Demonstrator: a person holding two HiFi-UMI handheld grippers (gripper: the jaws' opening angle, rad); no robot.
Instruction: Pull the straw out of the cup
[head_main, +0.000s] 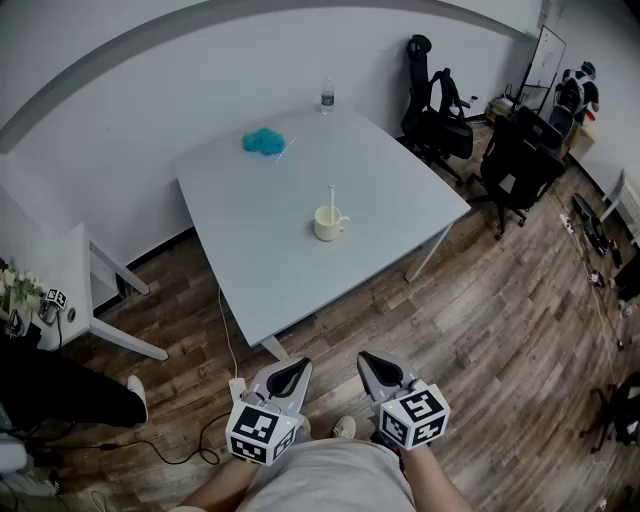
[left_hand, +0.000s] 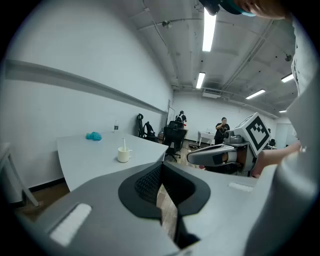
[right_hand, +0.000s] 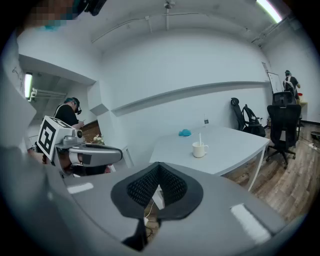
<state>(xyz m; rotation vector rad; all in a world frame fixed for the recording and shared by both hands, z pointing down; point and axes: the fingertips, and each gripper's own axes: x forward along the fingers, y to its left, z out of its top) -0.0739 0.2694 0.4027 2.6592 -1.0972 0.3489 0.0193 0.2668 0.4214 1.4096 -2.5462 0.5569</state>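
Wood-plank floor (head_main: 480, 300) and plain white wall (head_main: 150, 80) make up an office rm. Big pale-grey table (head_main: 250, 250) stands by the wall, seen corner-on in the head view, well ahead of the person. Black office chairs (head_main: 437, 115) cluster past its far right side, w/ a whiteboard (head_main: 545, 55) further back. White side table (head_main: 75, 265) sits at the far left of the head view, apart from the big one.

L gripper (head_main: 287, 372) and R gripper (head_main: 380, 370) are held low, side by side nr the person's body, over the floor. Both aim toward the table, tipped slightly down, and both are well short of the cup. L gripper view: jaws closed tip to tip, nothing btwn them, only floor showing through the slit below the tips. R gripper view: same, jaws fully together, empty.

On the tabletop, a teal crumpled thing (head_main: 264, 141) lies toward the far left corner. Cream cup (head_main: 328, 223) stands upright approx mid-table, handle to the right in the head view. Clear water bottle (head_main: 326, 96) stands upright at the far edge. White straw (head_main: 332, 197) sits in the cup, nr vertical, top end well above the rim. Cup, teal thing and bottle are all well apart from each other.
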